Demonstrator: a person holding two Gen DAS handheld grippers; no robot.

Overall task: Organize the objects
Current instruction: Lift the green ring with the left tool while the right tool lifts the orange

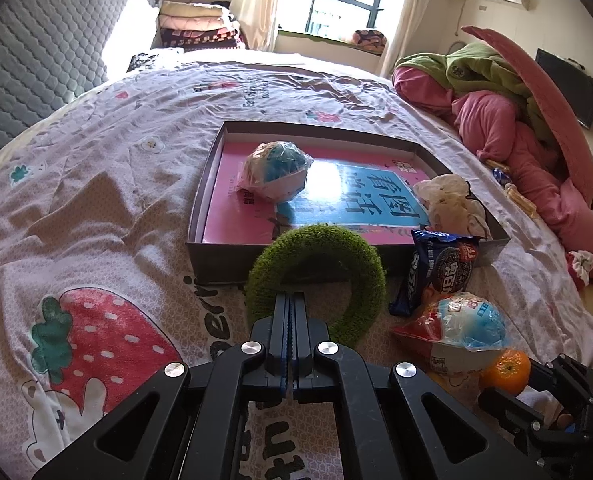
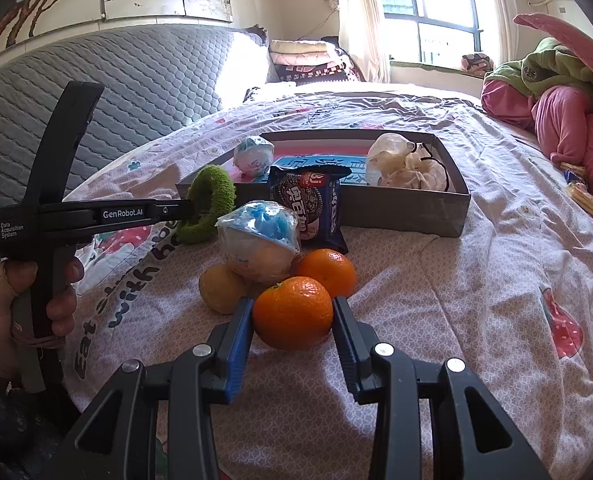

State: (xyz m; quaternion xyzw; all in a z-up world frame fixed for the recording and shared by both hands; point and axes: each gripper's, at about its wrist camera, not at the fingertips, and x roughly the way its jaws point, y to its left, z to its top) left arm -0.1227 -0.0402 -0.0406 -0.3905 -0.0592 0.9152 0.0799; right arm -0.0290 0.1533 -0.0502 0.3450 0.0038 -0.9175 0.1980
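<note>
Inside box (image 1: 396, 258): wrapped ball (image 1: 274, 168) and plastic bag (image 1: 452, 200) already stowed; outside, just before its front wall: cookie packet (image 2: 308, 204), second ball (image 2: 258, 240), fruit. Green ring (image 1: 316, 276) pinched by left gripper (image 1: 292, 312); nearest orange (image 2: 292, 312) between right gripper's (image 2: 292, 320) spread fingers, seemingly ungripped

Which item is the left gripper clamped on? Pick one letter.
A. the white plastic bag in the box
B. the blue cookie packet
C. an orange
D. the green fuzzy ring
D: the left gripper has its jaws shut on the rim of the green fuzzy ring, held just before the box; the right wrist view shows the same grip.
</note>
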